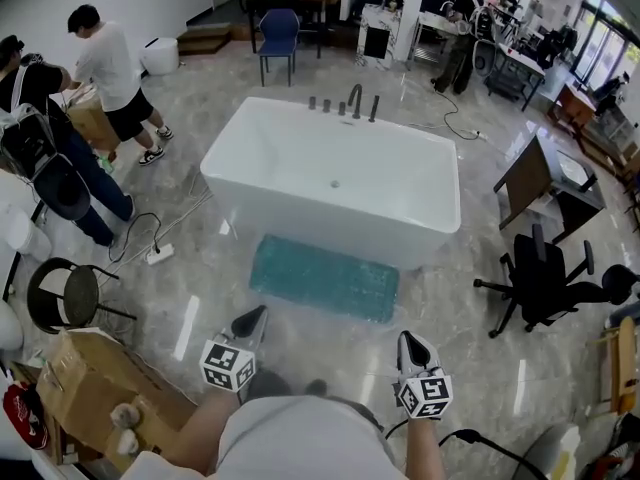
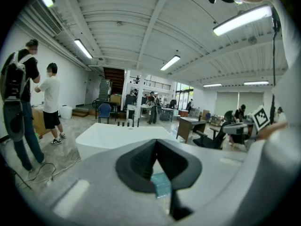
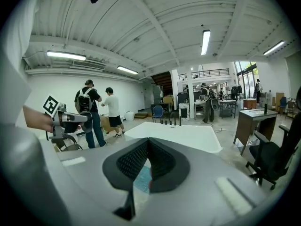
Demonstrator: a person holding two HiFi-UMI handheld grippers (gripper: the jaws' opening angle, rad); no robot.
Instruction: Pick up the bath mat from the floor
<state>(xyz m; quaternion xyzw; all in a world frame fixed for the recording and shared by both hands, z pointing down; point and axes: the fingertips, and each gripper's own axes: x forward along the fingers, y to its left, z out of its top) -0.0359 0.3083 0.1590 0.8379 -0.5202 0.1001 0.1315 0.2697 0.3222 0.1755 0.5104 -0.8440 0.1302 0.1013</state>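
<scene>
Bathtub just behind bath mat

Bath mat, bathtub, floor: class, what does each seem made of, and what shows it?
Bath mat: likely soft rubber or plastic; teal, with a bumpy grid texture.
Bathtub: smooth glossy white, perhaps acrylic or enamel.
Floor: polished stone or marble-look tile; grey veining and light reflections.

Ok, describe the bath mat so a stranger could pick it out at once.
Find the big white bathtub in the middle of the room. On the grey floor, along the tub's side nearest the camera wearer, the bath mat lies flat. It is the only teal rectangle there; the tub and floor beside it are white and grey.
</scene>
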